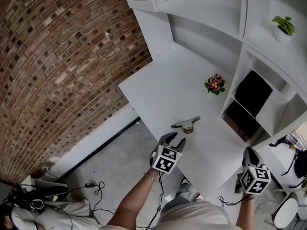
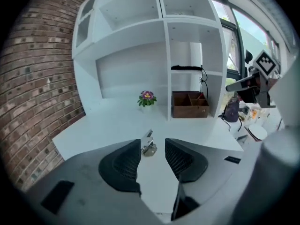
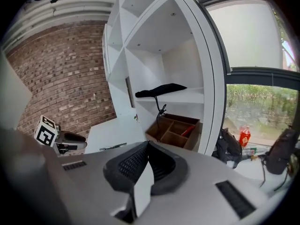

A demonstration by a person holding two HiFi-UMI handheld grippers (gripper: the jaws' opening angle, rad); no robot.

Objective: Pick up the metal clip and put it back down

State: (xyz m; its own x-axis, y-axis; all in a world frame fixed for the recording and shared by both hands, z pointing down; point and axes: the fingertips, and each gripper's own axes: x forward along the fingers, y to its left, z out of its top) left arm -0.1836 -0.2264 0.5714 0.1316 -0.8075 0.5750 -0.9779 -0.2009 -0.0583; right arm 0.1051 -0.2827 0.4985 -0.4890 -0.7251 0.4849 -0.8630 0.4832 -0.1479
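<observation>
The left gripper [image 1: 173,139] hovers at the front edge of the white bench [image 1: 158,87], its jaws apart and empty. The metal clip [image 1: 186,124] lies just beyond them, near that edge. It is probably light, stiff and slippery, so I would pinch its thicker body. The small flower pot [image 1: 215,84] stands well apart, toward the back right, and nothing is in the way. The right gripper [image 1: 250,153] hangs by the front right corner, its jaws pressed together on nothing.

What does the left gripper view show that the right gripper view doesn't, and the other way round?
Left gripper view only: the left gripper head-on, jaws apart, with the metal clip on the white table just ahead of the gap. Right gripper view only: the right gripper, jaws together, nothing between them, and a red bottle by the window. Both: the clip, the brown divided box in the shelf unit, the brick wall.
</observation>
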